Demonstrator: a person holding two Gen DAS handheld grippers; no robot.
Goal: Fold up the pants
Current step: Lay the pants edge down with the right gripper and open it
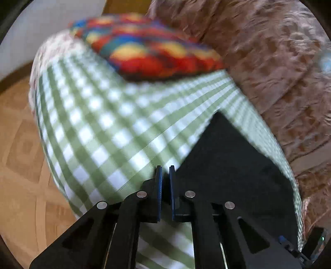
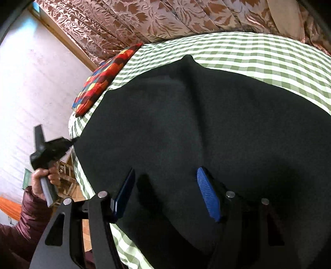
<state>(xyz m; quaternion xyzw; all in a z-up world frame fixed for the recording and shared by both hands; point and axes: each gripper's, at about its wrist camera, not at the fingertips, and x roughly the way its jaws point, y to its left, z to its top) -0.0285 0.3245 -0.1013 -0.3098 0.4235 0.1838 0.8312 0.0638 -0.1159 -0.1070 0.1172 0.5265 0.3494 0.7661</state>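
The pants (image 2: 206, 134), a dark, nearly black garment, lie spread across the green-and-white checked cloth (image 2: 258, 53) that covers the bed. The right wrist view shows most of the garment, with a raised fold running up to a peak at its far edge; the left wrist view shows only one dark corner of the pants (image 1: 231, 165) against the checked cloth (image 1: 99, 124). The right gripper (image 2: 167, 190) hangs over the near part of the pants with its blue-padded fingers (image 2: 206, 194) spread wide apart and nothing between them. The left gripper (image 1: 166, 175) has its fingers closed to a narrow slit; its own view shows the tips at the edge of the dark fabric, but blur prevents confirming whether cloth is pinched. The right wrist view alone shows the left gripper (image 2: 68, 142) from outside, held by the left hand (image 2: 44, 178), with its tip touching the pants' left edge beyond the side of the bed. A multicoloured cushion (image 1: 149, 47) lies on the checked cloth beyond the pants, next to a brown patterned curtain (image 2: 144, 18). The left wrist view alone shows the wood-patterned floor (image 1: 18, 144).
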